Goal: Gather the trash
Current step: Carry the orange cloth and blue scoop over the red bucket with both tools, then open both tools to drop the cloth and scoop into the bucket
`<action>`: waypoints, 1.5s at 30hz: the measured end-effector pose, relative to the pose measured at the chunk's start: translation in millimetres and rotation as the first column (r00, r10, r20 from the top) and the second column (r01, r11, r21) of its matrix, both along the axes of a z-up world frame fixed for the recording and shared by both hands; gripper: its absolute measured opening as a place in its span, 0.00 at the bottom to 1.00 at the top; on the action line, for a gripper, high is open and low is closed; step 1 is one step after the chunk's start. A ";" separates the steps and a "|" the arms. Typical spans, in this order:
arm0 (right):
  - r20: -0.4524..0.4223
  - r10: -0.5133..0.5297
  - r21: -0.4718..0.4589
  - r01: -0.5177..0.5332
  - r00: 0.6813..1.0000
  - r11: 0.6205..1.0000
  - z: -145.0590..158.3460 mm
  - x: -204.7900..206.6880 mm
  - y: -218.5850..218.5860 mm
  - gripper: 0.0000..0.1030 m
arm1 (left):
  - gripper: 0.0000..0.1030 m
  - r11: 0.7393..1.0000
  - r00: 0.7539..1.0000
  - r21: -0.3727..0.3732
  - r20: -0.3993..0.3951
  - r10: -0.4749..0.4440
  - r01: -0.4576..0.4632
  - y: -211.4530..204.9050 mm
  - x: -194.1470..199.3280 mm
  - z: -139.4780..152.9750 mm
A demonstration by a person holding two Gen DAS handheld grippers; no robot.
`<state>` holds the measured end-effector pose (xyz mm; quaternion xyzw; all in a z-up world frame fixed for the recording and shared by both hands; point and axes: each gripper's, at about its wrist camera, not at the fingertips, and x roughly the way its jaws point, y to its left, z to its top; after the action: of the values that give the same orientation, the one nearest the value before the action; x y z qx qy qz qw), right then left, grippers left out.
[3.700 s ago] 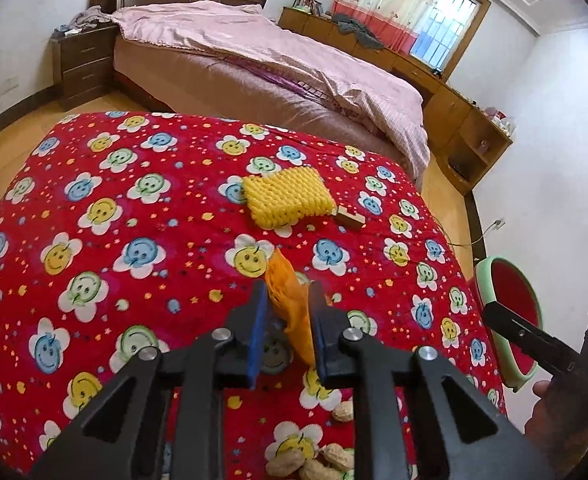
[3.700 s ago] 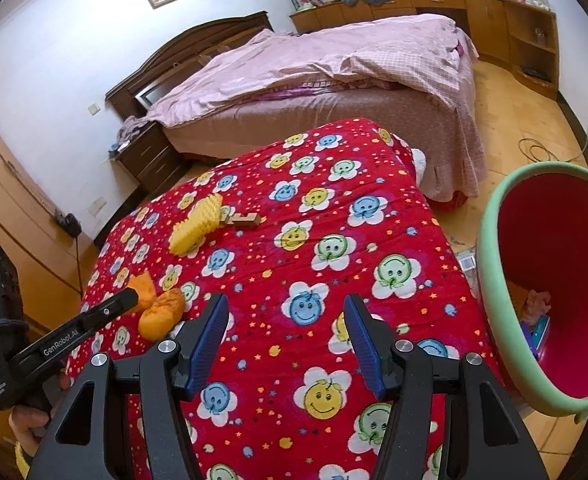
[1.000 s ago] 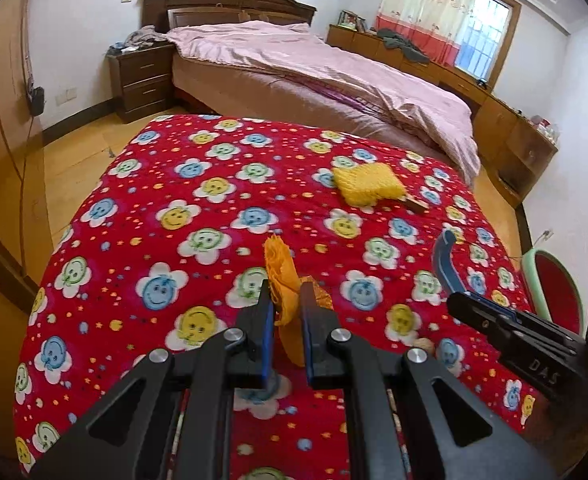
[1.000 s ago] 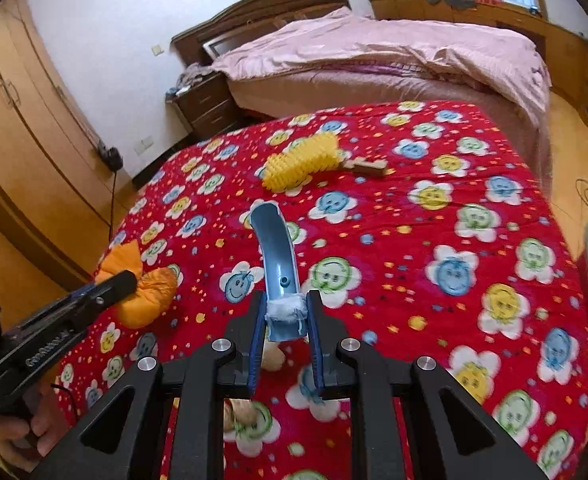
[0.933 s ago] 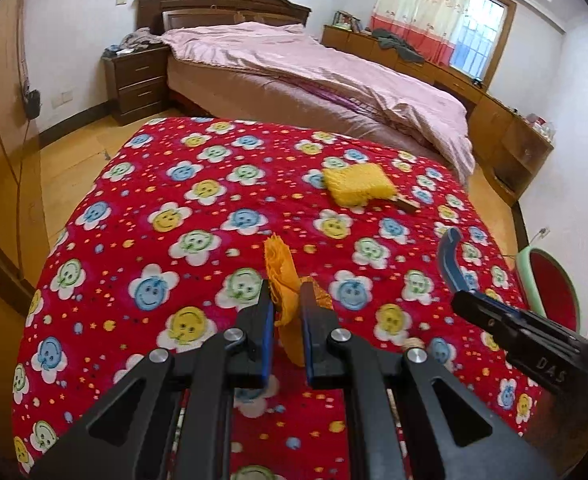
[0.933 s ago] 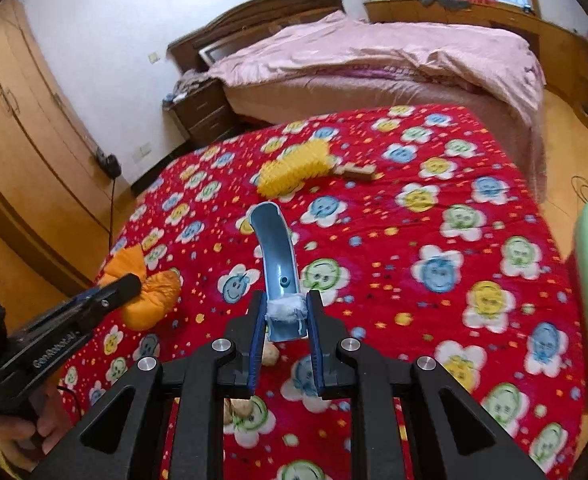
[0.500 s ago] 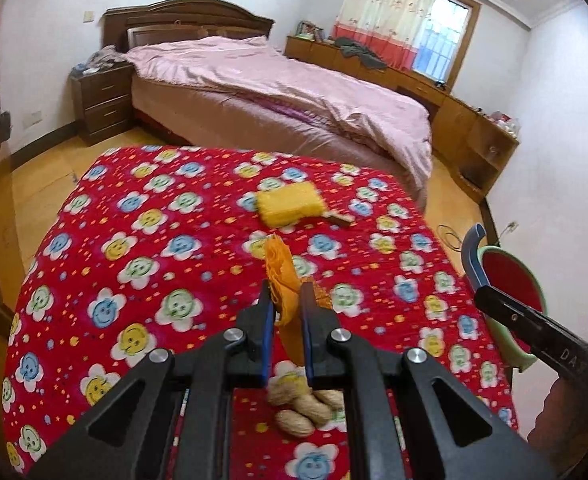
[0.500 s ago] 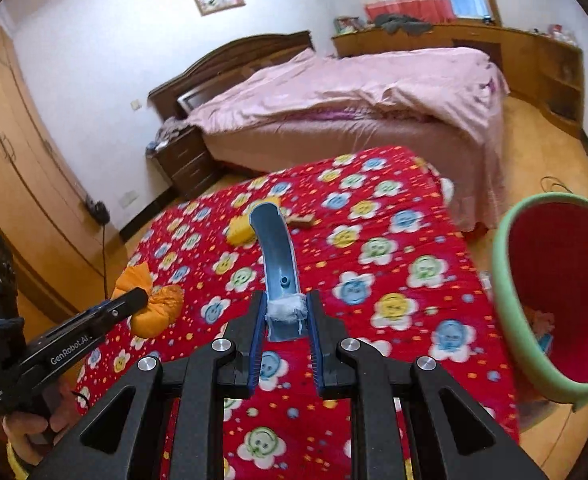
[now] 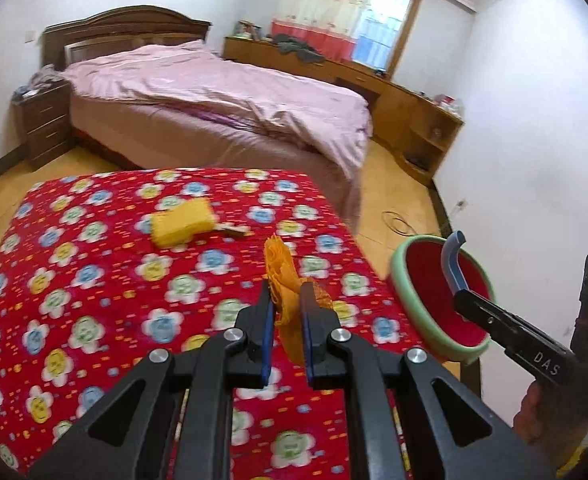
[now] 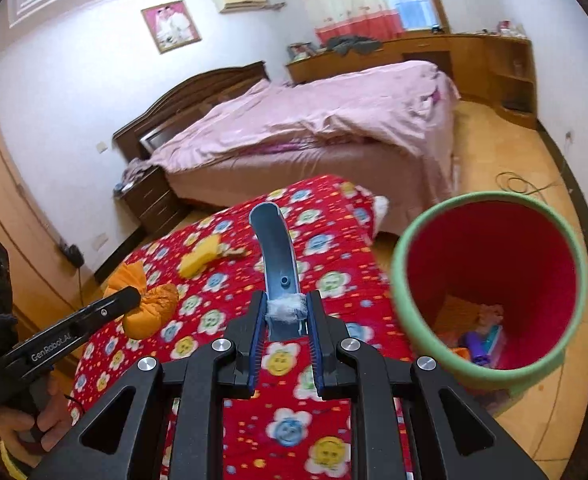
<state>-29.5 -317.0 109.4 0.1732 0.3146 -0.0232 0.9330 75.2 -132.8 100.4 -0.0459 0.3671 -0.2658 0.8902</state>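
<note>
Over the red flower-print blanket (image 9: 93,280): left gripper (image 9: 286,304), jaws pinched tight on an orange mesh bag (image 9: 283,280), bag bunched and standing up between the blue pads, bulging out to one side in the right wrist view (image 10: 151,308). Lettering "GenRobot.AI" readable along the left gripper's black finger in the right wrist view.

Beside it, toward the bin: right gripper (image 10: 285,312), jaws narrow and clamped on the lower end of a curved blue plastic strip (image 10: 273,248), white fluff stuck to the strip at the pads, free end arching upward. Same strip in the left wrist view (image 9: 452,260) seen against the bin's red inside, gripper finger marked "DAS". Part of a hand (image 9: 534,416) on that gripper's handle; another hand (image 10: 33,424) on the left gripper's handle.

Past the blanket's right edge, on the wooden floor: bin (image 10: 406,280) with green rim and red inside, tilted view into it showing a purple item, a pale blue item and orange and pinkish scraps at the bottom, too blurred to name.

Further back on the blanket: yellow knobbly brush (image 9: 181,226) with a wooden handle, lying flat, well apart from both grippers.

Background: bed with pink cover (image 9: 221,96), framed picture on the wall (image 10: 169,26), writing not legible
</note>
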 end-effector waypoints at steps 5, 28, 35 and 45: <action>0.003 -0.065 0.005 0.064 0.998 0.998 -0.5 -14.4 -21.4 0.19 | 0.10 0.996 0.996 -0.006 0.001 -0.086 0.086 -38.8 -4.6 3.3; -0.079 -0.317 0.081 0.324 0.945 0.943 -43.4 -56.2 -132.4 0.19 | 0.10 0.949 0.950 0.055 -0.056 -0.307 0.310 -187.4 -13.1 -35.3; -0.117 -0.355 0.094 0.366 0.928 0.926 -57.6 -53.5 -156.0 0.19 | 0.10 0.936 0.939 0.086 -0.088 -0.334 0.341 -218.8 -5.1 -51.3; -0.147 -0.374 0.085 0.388 0.916 0.918 -69.3 -49.3 -169.3 0.21 | 0.36 0.912 0.925 0.154 -0.089 -0.370 0.379 -246.4 -8.9 -68.1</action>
<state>-78.7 -486.2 40.1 0.2815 0.3345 -0.1979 0.8773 66.3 -379.2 32.3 0.0931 0.4157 -0.3981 0.8125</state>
